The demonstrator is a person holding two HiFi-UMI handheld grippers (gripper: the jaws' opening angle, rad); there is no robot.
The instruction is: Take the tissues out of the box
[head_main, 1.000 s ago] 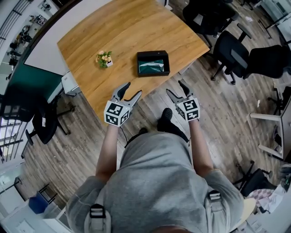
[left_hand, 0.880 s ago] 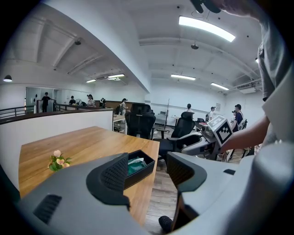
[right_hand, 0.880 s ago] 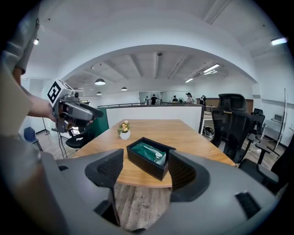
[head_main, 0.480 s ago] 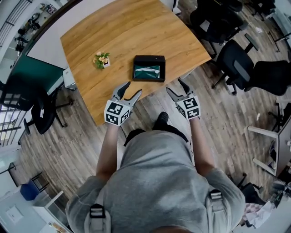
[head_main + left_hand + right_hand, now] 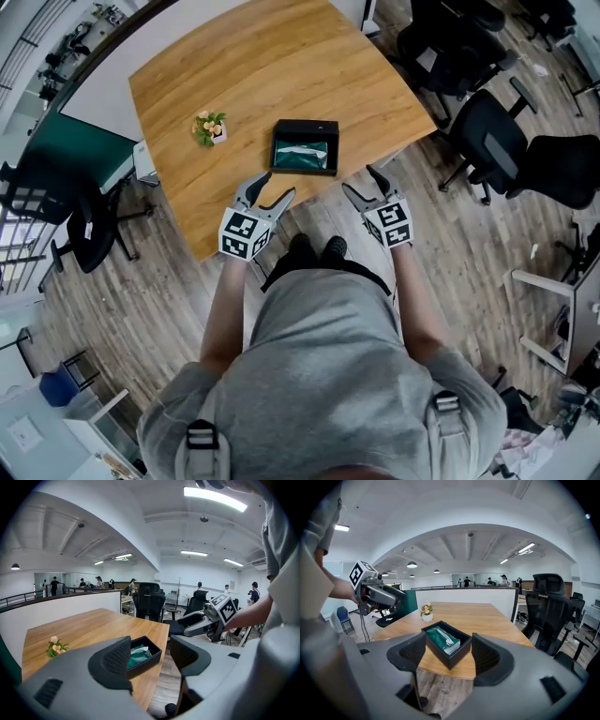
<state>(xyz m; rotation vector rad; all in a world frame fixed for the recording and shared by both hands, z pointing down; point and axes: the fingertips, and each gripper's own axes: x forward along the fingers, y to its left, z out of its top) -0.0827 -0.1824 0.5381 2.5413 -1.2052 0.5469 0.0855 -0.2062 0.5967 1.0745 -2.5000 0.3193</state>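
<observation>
Left gripper point(image 5: 277, 185) and right gripper point(image 5: 359, 180) are hovering, jaws apart, empty. Box point(image 5: 451, 654) holding tissues point(image 5: 442, 638) is lying ahead, lined up with the right jaws' gap, long axis slanting across.

Table point(image 5: 262, 75) far edge cut off, box point(image 5: 146, 664) partly behind left tool point(image 5: 152, 654)

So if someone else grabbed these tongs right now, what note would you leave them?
Tongs: left tongs and right tongs are both open and empty, held just short of the table edge.
Things: the black box sits near the table's front edge, ahead of both tongs. The green tissue pack lies inside it. A small flower pot stands apart from the box.
Done: nothing yet.
Left: reach in, grip the pack, lift it out.
</observation>
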